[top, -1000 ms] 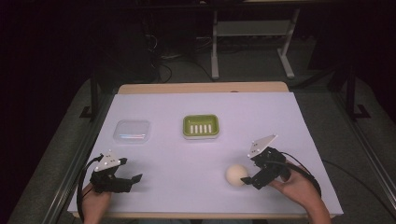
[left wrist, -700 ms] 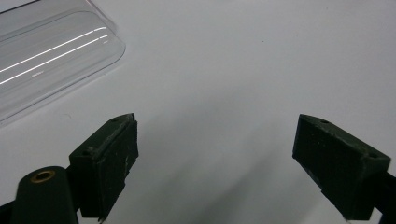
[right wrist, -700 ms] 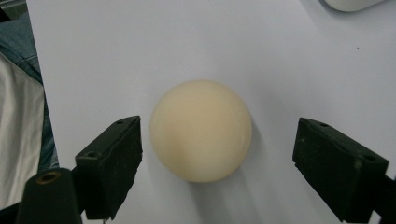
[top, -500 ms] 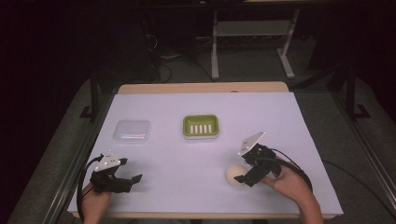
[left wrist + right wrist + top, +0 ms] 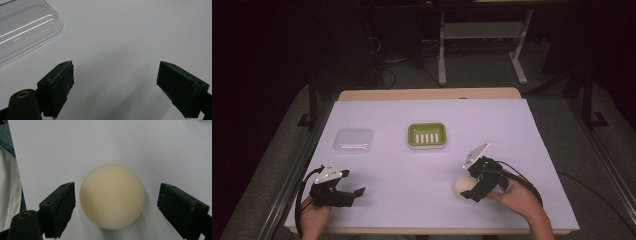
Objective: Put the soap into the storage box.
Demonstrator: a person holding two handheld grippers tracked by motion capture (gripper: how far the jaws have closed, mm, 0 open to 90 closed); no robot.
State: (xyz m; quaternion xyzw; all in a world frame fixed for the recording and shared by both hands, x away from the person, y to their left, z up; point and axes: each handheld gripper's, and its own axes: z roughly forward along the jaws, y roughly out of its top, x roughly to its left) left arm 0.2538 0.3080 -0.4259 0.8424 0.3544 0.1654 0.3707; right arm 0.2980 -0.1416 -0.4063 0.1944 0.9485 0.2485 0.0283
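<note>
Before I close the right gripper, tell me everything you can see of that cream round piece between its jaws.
The cream round piece is smooth, matte and pale, like a soap bar or ball; which of the two is unclear. It is unmarked and undamaged and rests on the white table cover near the front right, in front of the green dish. The right gripper is open with one jaw on each side, a small gap at both, so nothing but the cover touches it.

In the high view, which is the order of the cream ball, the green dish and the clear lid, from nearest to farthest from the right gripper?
From the right gripper:
1. Cream ball, between its open jaws, near the table's front edge.
2. Green dish, farther back, mid-table.
3. Clear lid, across on the left side.
</note>
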